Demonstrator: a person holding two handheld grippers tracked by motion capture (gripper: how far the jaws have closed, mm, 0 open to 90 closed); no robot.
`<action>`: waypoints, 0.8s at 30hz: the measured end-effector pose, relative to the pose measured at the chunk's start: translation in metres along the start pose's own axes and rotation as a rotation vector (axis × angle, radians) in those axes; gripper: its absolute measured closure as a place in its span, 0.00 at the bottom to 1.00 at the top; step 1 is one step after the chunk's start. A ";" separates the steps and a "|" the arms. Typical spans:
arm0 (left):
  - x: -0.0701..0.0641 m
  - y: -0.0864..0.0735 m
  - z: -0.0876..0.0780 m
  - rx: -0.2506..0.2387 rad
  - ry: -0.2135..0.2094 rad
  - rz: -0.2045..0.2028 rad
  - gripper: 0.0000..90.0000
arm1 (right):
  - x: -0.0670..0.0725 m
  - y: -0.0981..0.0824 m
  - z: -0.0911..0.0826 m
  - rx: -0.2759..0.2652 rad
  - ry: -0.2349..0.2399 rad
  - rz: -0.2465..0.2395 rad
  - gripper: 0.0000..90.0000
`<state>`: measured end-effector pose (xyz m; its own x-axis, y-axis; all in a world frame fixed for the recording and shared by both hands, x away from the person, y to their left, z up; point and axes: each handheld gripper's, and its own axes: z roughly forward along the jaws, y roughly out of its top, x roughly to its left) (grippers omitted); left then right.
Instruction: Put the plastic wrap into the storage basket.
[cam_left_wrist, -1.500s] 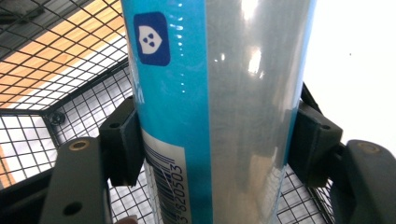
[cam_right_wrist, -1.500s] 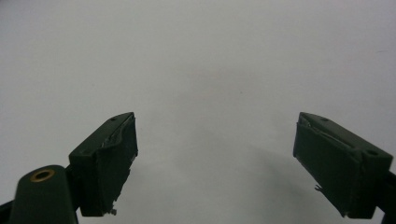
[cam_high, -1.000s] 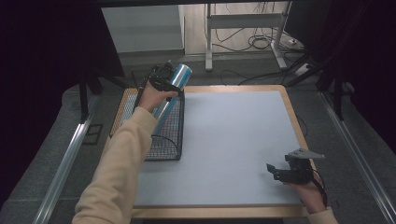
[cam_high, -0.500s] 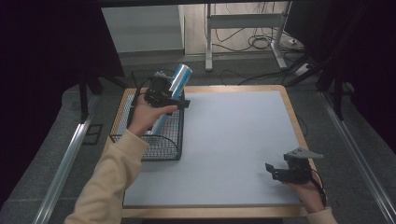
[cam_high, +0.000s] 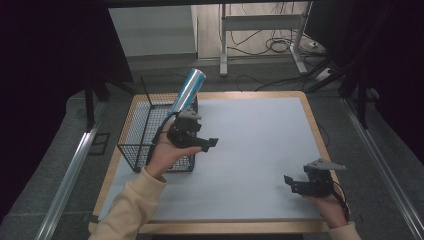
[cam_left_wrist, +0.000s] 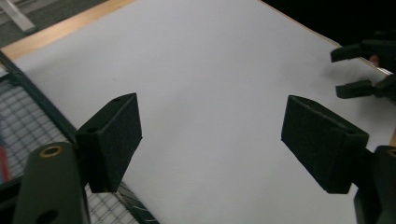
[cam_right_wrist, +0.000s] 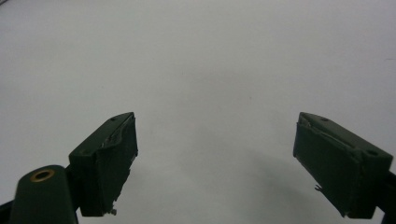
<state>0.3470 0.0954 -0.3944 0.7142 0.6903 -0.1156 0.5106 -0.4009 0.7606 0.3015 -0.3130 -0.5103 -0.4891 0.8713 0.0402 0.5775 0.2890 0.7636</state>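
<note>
1. Two grippers are over the white table top (cam_high: 260, 150), each in one of the person's hands.
2. The left gripper (cam_high: 207, 143) hovers just past the near right corner of the black wire basket (cam_high: 135, 135), jaws pointing out over the table; they have just been closing and now stand partly apart with nothing between them — bare white surface shows through the gap in the left gripper view.
3. The blue cylinder (cam_high: 187, 90) is behind this gripper, leaning in the basket with its top end above the far rim, apart from the jaws.
4. The right gripper (cam_high: 292, 184) sits low near the table's front right edge, well apart from the left one — its jaws are wide apart and empty.
</note>
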 end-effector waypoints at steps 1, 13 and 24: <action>-0.002 -0.002 0.002 0.005 -0.002 0.011 0.23 | 0.000 0.000 0.000 0.001 0.000 -0.001 0.15; -0.028 -0.030 0.034 0.073 -0.020 0.077 0.23 | 0.001 0.000 -0.001 -0.021 0.002 -0.012 0.15; -0.034 -0.033 0.037 0.067 -0.053 0.066 0.23 | 0.001 0.000 -0.003 -0.052 0.005 -0.018 0.15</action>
<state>0.3238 0.0628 -0.4394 0.7711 0.6286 -0.1015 0.4908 -0.4852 0.7236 0.2995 -0.3129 -0.5083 -0.5027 0.8640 0.0290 0.5338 0.2838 0.7965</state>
